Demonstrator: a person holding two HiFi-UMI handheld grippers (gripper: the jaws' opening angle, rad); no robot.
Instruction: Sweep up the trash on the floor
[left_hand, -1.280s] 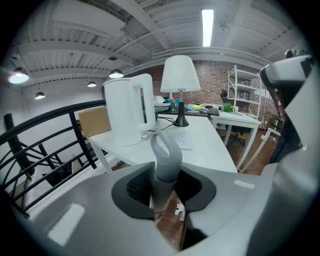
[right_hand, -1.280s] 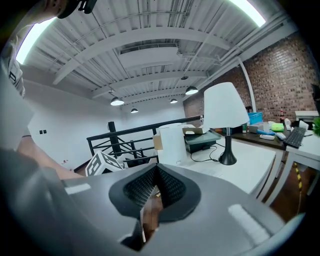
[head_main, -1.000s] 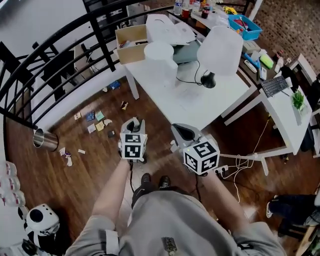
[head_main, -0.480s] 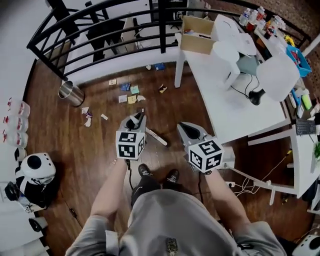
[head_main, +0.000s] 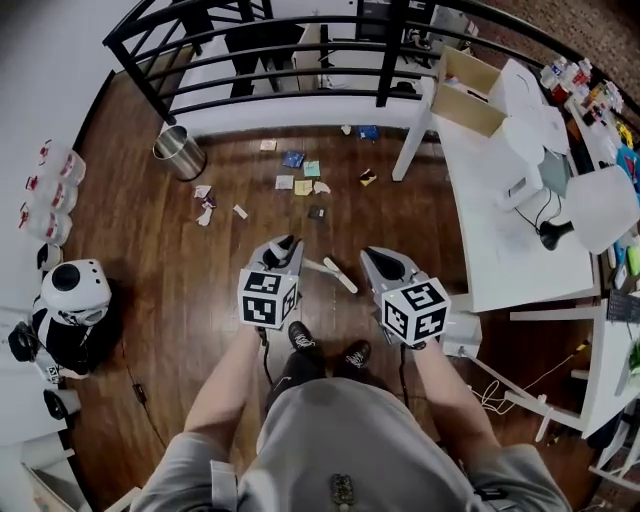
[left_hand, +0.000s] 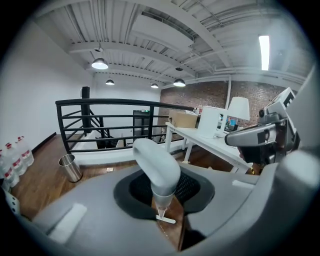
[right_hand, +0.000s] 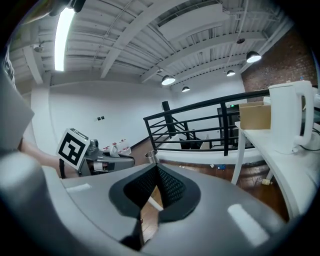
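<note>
2 tongs: L tongs (head_main: 289, 241), R tongs (head_main: 368, 253); 1 grey handle (left_hand: 157, 167); 1 steel bin (head_main: 180, 154); 1 cardbd box (head_main: 466, 106); 2 shoes (head_main: 303, 338)

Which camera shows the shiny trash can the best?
The head view: the whole metal trash can stands by the black railing. The left gripper view shows it small, far left. The right gripper view shows only its top, low in the middle.

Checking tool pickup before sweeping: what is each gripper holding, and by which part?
The left gripper holds the broom by the grey top of its handle. The right gripper is shut on nothing.
</note>
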